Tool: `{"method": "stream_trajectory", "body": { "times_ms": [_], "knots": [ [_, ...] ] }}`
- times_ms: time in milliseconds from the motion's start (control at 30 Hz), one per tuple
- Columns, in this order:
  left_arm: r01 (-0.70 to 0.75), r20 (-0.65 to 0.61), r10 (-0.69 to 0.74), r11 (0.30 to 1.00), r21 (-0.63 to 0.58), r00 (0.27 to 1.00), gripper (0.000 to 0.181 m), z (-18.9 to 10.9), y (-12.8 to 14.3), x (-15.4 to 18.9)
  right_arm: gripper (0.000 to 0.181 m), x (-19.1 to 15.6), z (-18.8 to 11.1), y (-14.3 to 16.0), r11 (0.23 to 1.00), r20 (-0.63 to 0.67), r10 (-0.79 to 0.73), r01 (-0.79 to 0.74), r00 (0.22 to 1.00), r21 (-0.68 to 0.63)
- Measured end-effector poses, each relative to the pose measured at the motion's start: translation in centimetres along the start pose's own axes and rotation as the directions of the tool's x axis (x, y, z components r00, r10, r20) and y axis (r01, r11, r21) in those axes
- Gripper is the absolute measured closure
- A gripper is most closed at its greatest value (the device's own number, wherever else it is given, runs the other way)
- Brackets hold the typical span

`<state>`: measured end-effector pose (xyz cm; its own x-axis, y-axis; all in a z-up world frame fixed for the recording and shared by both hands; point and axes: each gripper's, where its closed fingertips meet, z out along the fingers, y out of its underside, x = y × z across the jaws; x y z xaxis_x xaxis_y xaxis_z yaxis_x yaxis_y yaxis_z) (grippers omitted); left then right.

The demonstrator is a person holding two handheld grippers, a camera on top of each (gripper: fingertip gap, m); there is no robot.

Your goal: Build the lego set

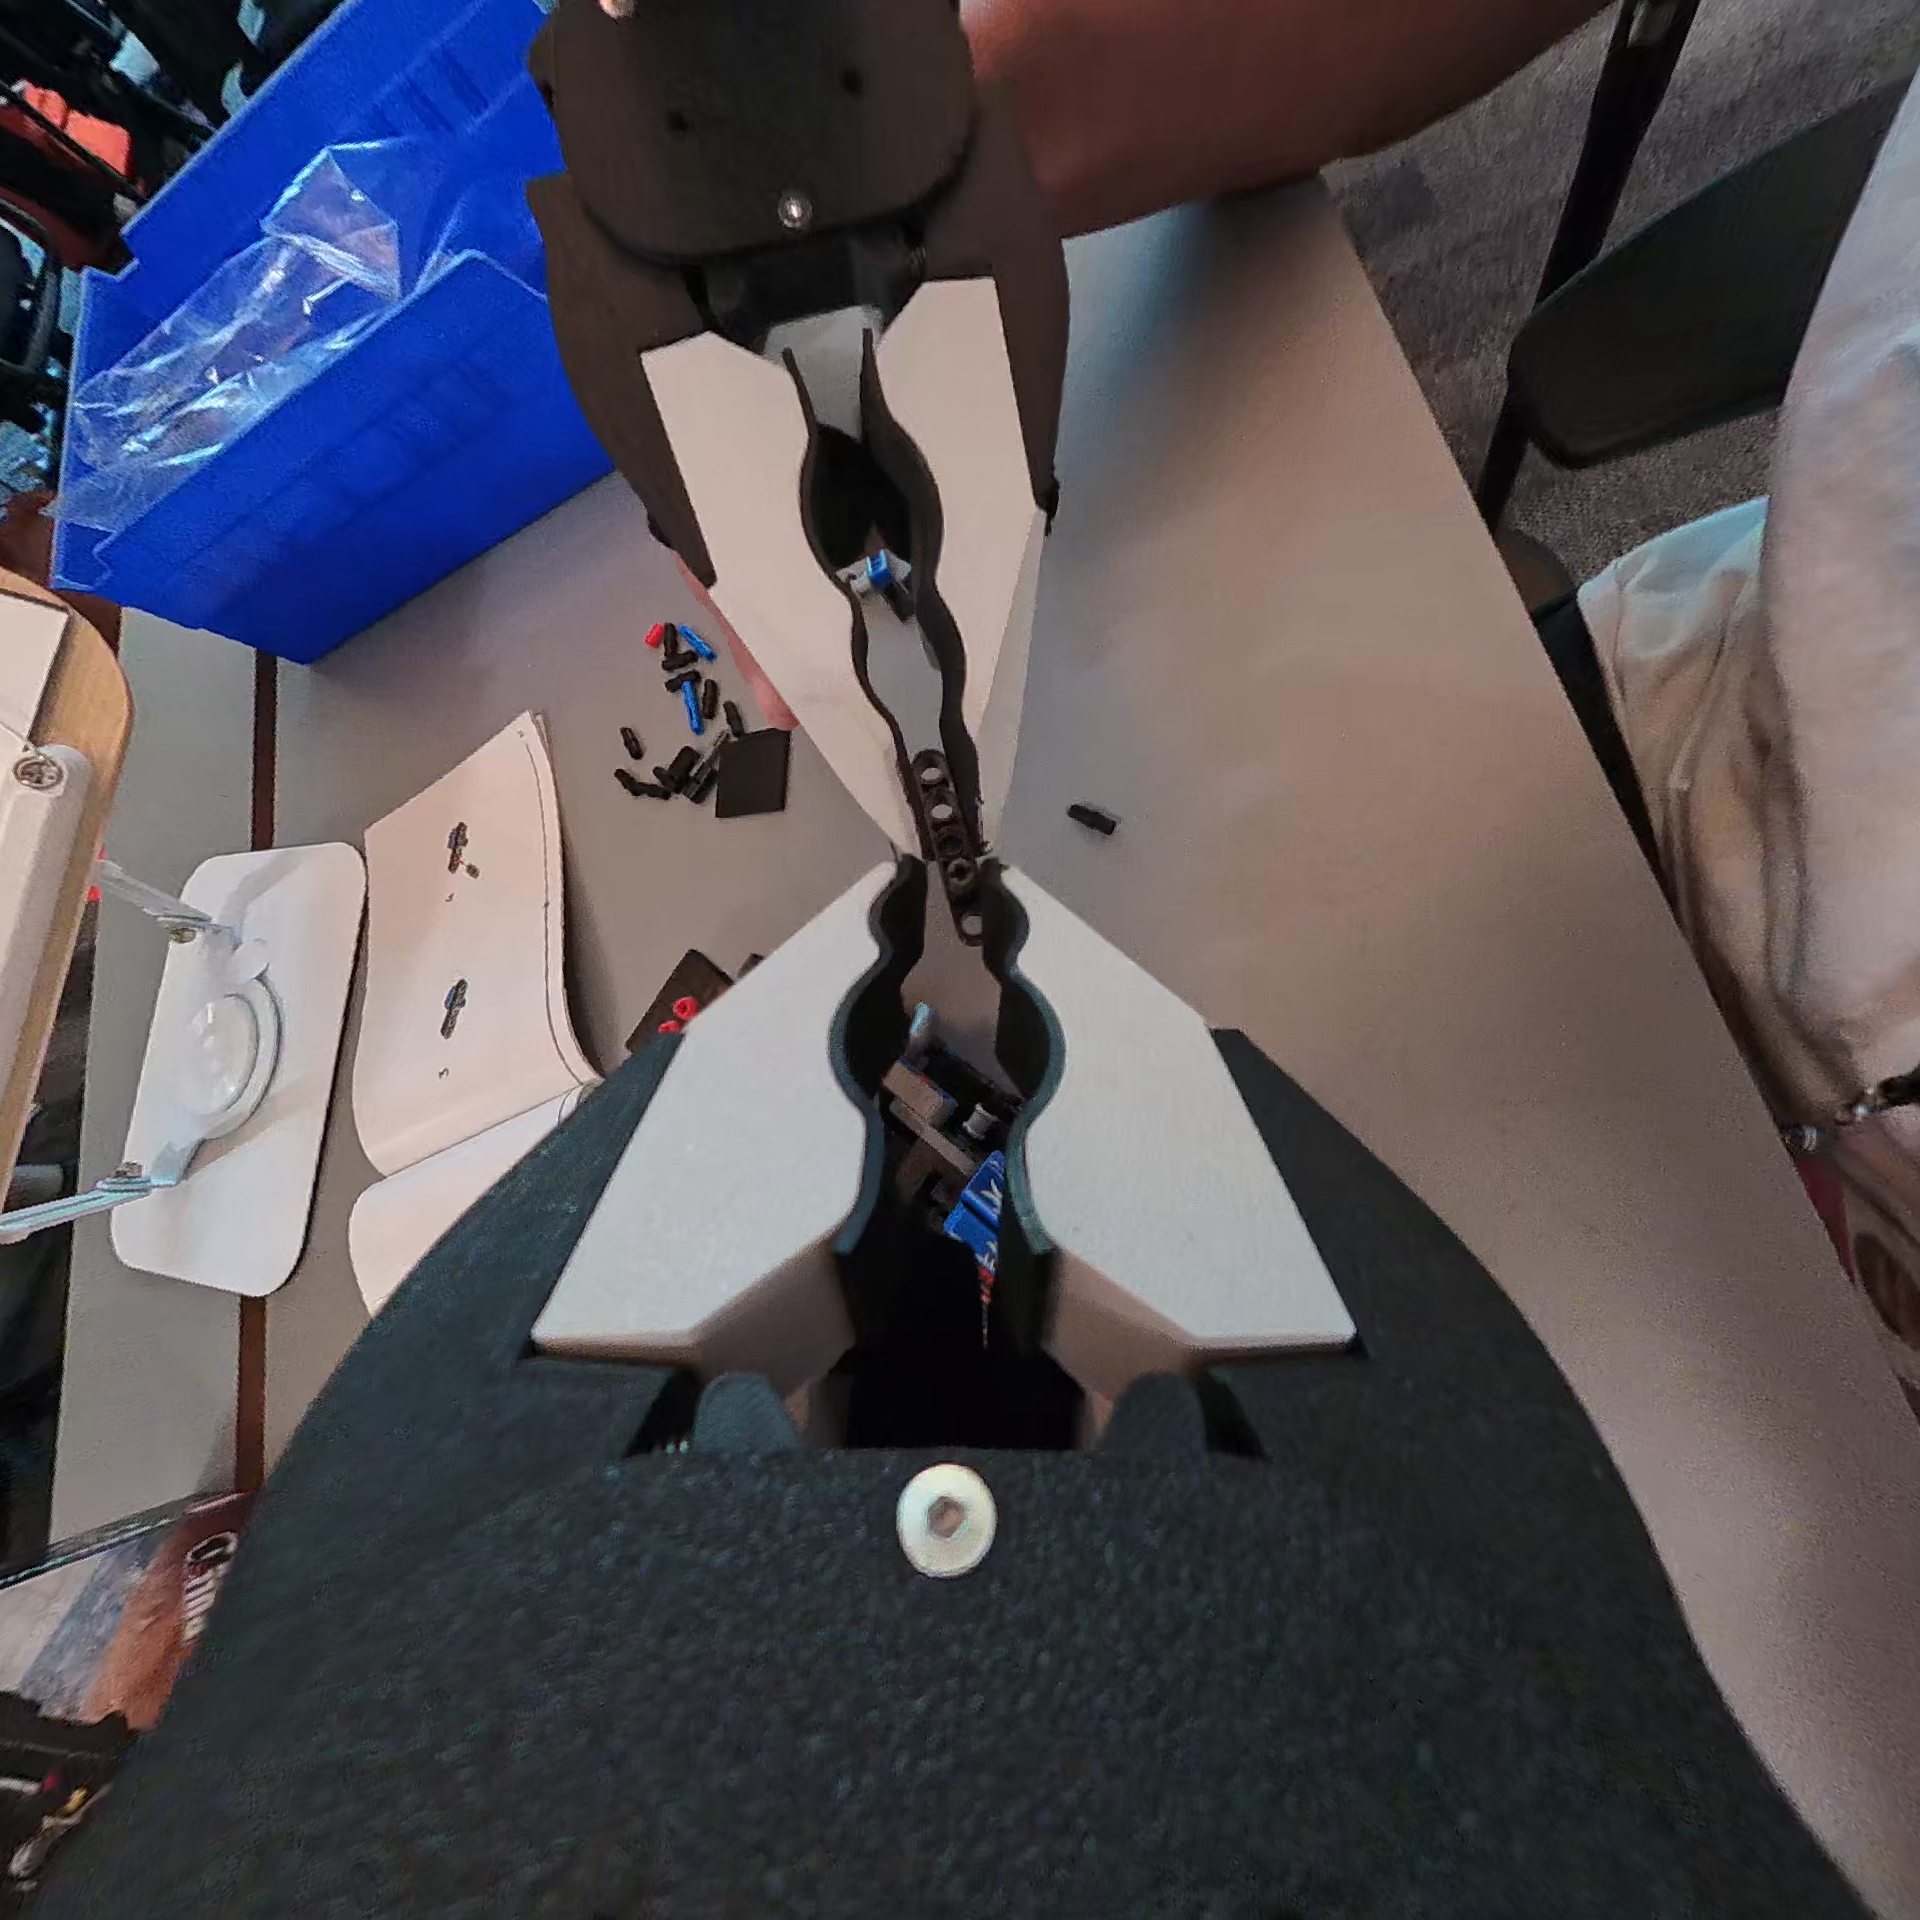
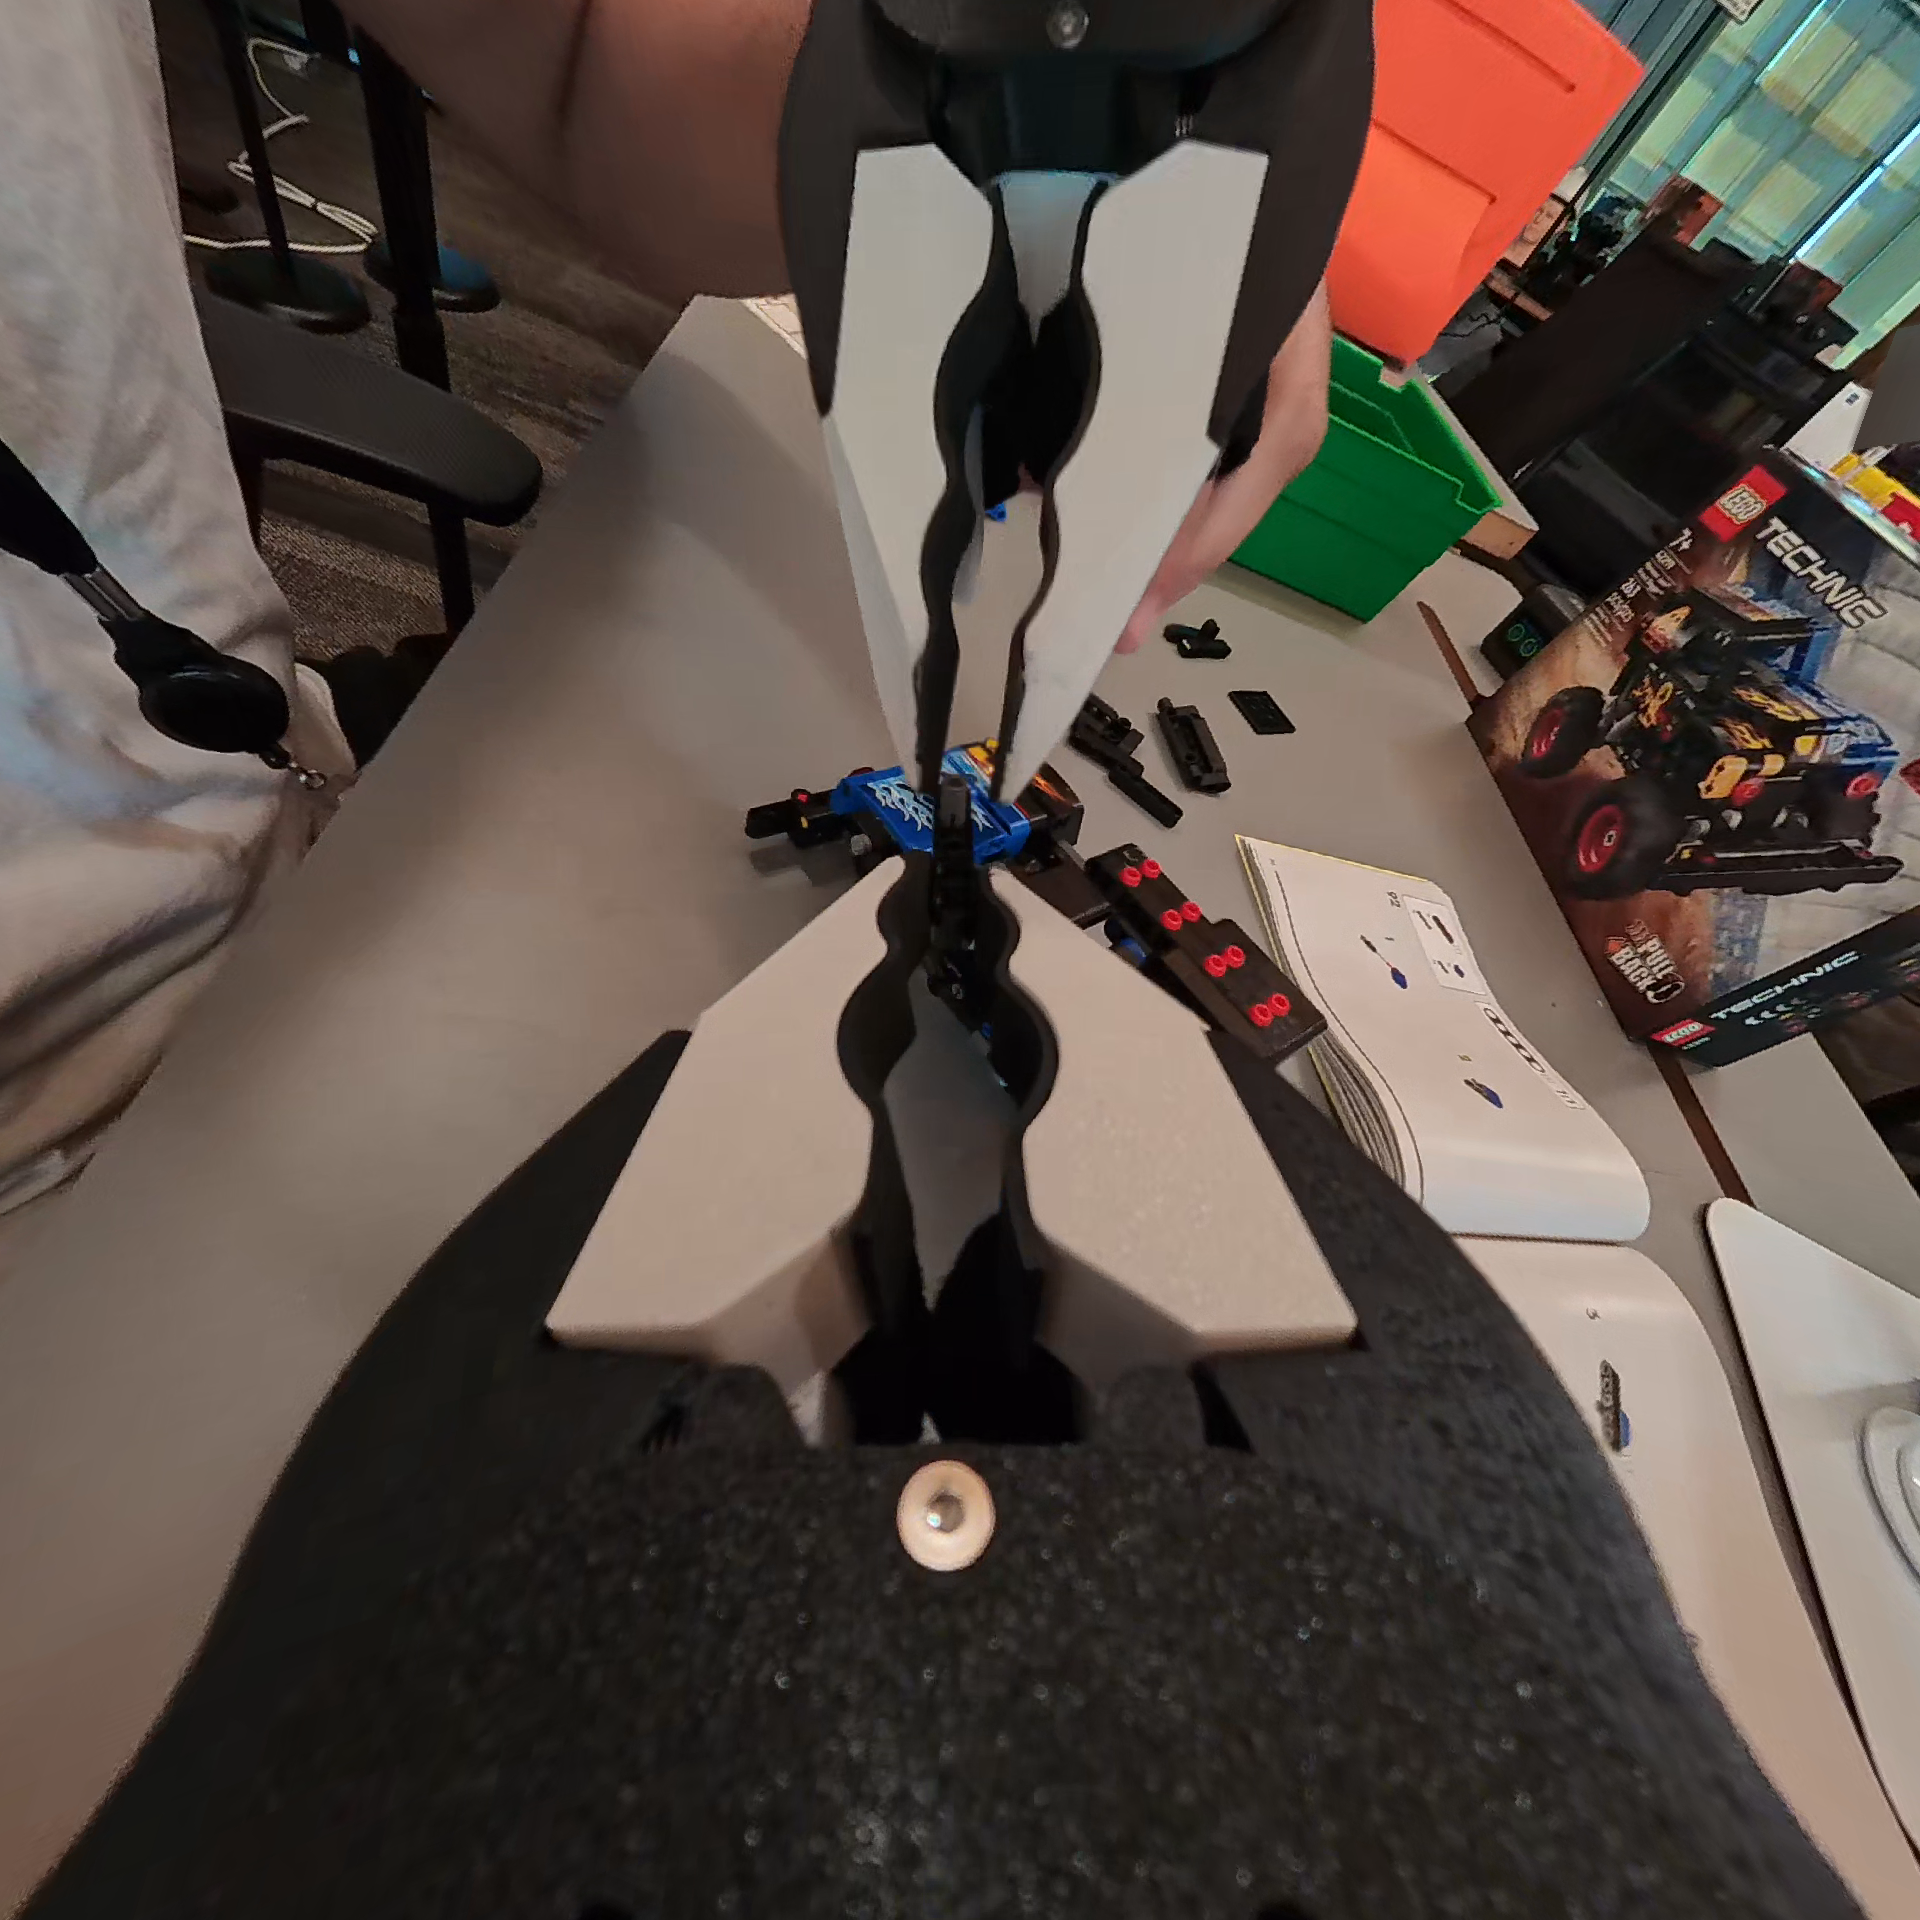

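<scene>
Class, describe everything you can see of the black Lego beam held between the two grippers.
The black Lego beam is a thin, straight strip of glossy plastic with a row of round holes along it. It hangs in the air above the grey table. The left gripper pinches one end and the right gripper the other, tip to tip. Its full length is hidden by the fingers.

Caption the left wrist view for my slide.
Left gripper and right gripper meet tip to tip on a black holed beam above the table.
</scene>
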<state>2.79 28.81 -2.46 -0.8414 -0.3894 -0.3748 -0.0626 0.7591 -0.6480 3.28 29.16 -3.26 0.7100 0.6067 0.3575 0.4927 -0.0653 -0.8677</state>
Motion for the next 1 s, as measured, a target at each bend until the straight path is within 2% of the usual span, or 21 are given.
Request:
{"method": "stream_trajectory", "body": {
  "times_ms": [100, 233, 333, 400, 433, 467, 567, 633, 733, 767, 833, 933, 1000],
  "knots": [
    [-0.019, -0.024, 0.018, 1.000, -0.015, 1.000, 0.178, 0.3, 0.1, 0.4, 0.175, -0.3, 0.1, -0.1, 1.000, 0.004, -0.016, 0.016, 1.000, -0.013],
    [0.001, 0.014, -0.001, 1.000, -0.004, 1.000, 0.178, 0.4, 0.0, -0.2, 0.175, 0.0, -0.1, 0.1, 1.000, -0.012, -0.017, 0.017, 1.000, -0.021],
    [0.155, 0.105, -0.160, 0.986, 0.060, 0.981, 0.178, 0.1, 0.0, -2.2, 0.170, 2.1, -0.4, 0.1, 0.999, -0.144, -0.026, 0.022, 0.989, -0.032],
    [0.319, 0.199, -0.355, 0.928, 0.193, 0.913, 0.179, -0.8, -0.3, -4.7, 0.154, 4.2, -1.1, -0.2, 0.998, -0.289, -0.062, 0.051, 0.955, -0.046],
    [0.408, 0.222, -0.477, 0.864, 0.296, 0.850, 0.179, -1.5, -0.5, -6.0, 0.145, 5.3, -1.4, -0.2, 0.995, -0.361, -0.088, 0.067, 0.929, -0.069],
    [0.488, 0.207, -0.599, 0.772, 0.407, 0.774, 0.178, -2.2, -0.8, -7.0, 0.143, 6.2, -1.8, -0.3, 0.991, -0.430, -0.125, 0.091, 0.894, -0.100],
    [0.605, 0.039, -0.830, 0.436, 0.666, 0.556, 0.178, -4.2, -1.4, -8.8, 0.142, 7.1, -2.6, -2.3, 0.950, -0.597, -0.310, 0.263, 0.740, -0.166],
    [0.633, -0.091, -0.885, 0.251, 0.732, 0.456, 0.179, -4.7, -1.6, -9.1, 0.143, 7.3, -2.5, -3.0, 0.905, -0.654, -0.421, 0.334, 0.628, -0.262],
    [0.677, -0.261, -0.905, 0.039, 0.735, 0.336, 0.178, -4.3, -1.8, -9.0, 0.144, 7.8, -2.8, -3.5, 0.827, -0.696, -0.556, 0.386, 0.454, -0.408],
    [0.693, -0.310, -0.900, -0.014, 0.721, 0.305, 0.179, -4.0, -2.0, -8.8, 0.146, 7.9, -3.0, -3.7, 0.809, -0.704, -0.579, 0.398, 0.411, -0.433],
    [0.709, -0.360, -0.895, -0.073, 0.701, 0.263, 0.178, -3.4, -2.2, -8.6, 0.149, 8.0, -3.2, -3.8, 0.782, -0.704, -0.612, 0.411, 0.361, -0.469],
    [0.693, -0.359, -0.903, -0.103, 0.714, 0.235, 0.178, -2.8, -2.1, -8.6, 0.157, 8.3, -3.4, -3.6, 0.754, -0.694, -0.647, 0.404, 0.316, -0.518],
    [0.691, -0.384, -0.900, -0.144, 0.708, 0.206, 0.179, -2.4, -2.3, -8.6, 0.159, 8.5, -3.1, -3.0, 0.727, -0.663, -0.680, 0.400, 0.313, -0.558]
  ]
}}
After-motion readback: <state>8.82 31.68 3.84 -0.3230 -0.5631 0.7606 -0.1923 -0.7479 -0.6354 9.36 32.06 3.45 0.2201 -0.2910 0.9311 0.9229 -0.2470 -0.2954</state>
